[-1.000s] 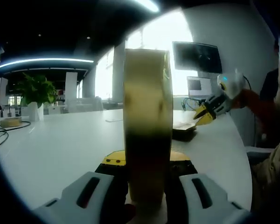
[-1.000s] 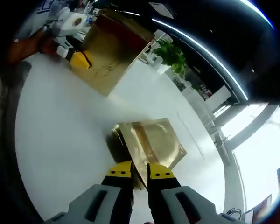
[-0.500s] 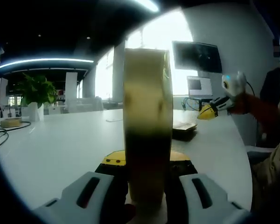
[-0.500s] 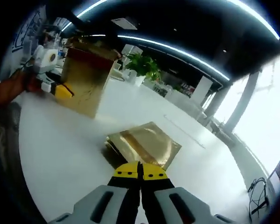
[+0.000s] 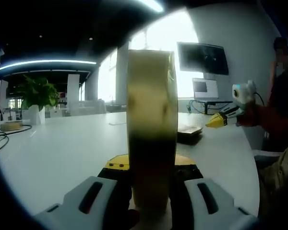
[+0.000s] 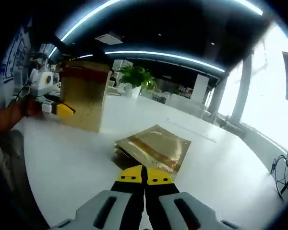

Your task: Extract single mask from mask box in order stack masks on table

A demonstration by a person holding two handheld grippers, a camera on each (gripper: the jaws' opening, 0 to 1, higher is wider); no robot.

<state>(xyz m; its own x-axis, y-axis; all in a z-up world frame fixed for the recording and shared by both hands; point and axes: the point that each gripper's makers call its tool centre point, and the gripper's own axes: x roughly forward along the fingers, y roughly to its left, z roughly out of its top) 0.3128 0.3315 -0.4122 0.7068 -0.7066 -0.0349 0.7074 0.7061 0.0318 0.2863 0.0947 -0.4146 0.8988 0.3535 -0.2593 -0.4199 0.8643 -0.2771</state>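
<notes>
The tall gold mask box stands edge-on between the jaws of my left gripper, which is shut on it. In the right gripper view the same mask box stands upright at the left, with the left gripper at its side. A low stack of flat gold mask packets lies on the white table, just ahead of my right gripper. Its yellow-tipped jaws are shut with nothing between them. In the left gripper view the right gripper hovers right of the stack.
A potted plant and a coiled cable sit far left on the table. A wall screen and a laptop stand behind the stack. A person's sleeve holds the right gripper, near the table's right edge.
The right gripper's jaws straddled a packet's edge on the stack a second ago; now they are shut, bare, and drawn back from the stack. The left gripper and box stayed still.
</notes>
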